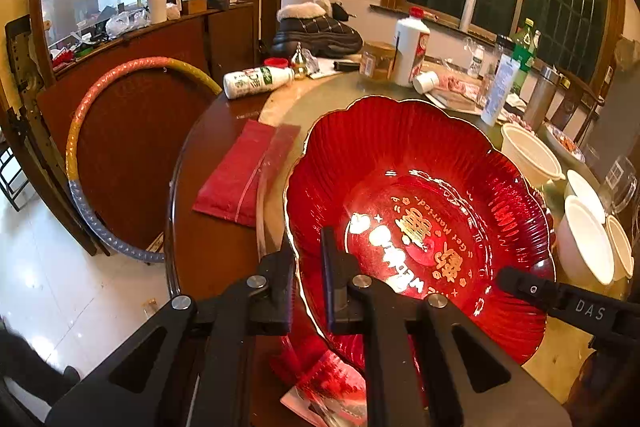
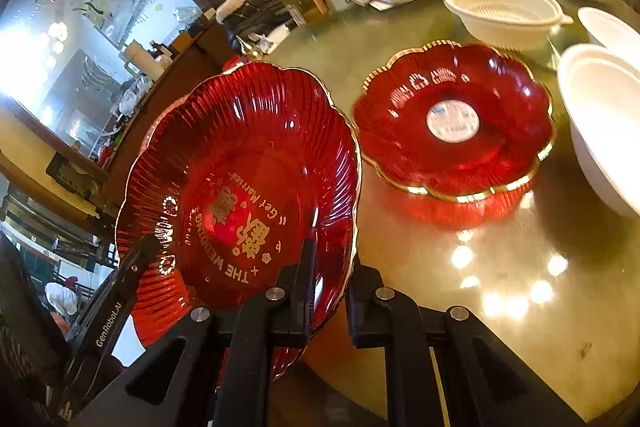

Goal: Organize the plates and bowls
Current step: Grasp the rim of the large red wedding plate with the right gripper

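With both tools clamped on it, the big red plate (image 1: 420, 223) sits tilted above the tabletop (image 2: 500, 267), near its front edge. My left tool (image 1: 310, 279) is pinching the plate's left rim, one finger inside the dish and one outside, gold edge between them. My right tool (image 2: 330, 291) grips the opposite rim the same way; in the left wrist view its black finger (image 1: 532, 287) shows at the plate's right side. So neither is released, both are grasping the same plate. Plate has a scalloped gold rim, ribbed walls, gold lettering in the centre.

Right wrist view: a second red plate (image 2: 456, 123), same style, sits flat on the tabletop just beyond and right of the held one, white round sticker in its middle. It looks stacked on another red plate, can't tell for sure. White strainer bowl (image 2: 504, 11) is behind it, apart. White bowls (image 2: 600, 119) are at the far right, near the second plate, not touching it.

Left wrist view: red packet (image 1: 240, 175) lies flat on the tabletop left of the held plate. White bottle (image 1: 410, 51) stands upright further back; a smaller white bottle (image 1: 256, 81) lies on its side. Hoop (image 1: 104, 131) leans against the wooden cabinet on the left.
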### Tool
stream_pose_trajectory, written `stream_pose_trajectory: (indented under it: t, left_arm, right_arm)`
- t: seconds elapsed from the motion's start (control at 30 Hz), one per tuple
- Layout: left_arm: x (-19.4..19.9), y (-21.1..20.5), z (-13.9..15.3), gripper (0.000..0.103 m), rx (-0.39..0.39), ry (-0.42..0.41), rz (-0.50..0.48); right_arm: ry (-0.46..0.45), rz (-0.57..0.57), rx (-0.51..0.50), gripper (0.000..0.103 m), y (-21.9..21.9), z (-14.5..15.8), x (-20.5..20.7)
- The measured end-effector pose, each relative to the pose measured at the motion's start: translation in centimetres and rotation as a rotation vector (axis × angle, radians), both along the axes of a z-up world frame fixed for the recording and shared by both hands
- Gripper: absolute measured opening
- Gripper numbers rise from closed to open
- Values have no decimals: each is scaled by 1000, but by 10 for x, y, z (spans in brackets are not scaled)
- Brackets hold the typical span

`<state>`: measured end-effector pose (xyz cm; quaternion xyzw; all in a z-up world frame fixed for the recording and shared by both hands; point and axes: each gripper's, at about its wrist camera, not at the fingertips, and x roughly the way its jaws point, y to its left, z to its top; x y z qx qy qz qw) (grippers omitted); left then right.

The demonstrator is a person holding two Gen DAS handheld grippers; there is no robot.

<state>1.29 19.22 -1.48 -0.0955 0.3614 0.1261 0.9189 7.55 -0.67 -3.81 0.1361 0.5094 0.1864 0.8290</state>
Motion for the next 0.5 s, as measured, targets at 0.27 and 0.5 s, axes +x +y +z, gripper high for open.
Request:
stream_pose_trajectory:
  t: [0.27,0.5]
  left_arm:
    - [1,6,-10,9,-24,12,-8]
    - [11,20,-22,9,-50,40,-29]
  right_arm:
    - [13,-9,-35,12,7,-8,1]
    - [24,-22,-70,12,25,-14,6]
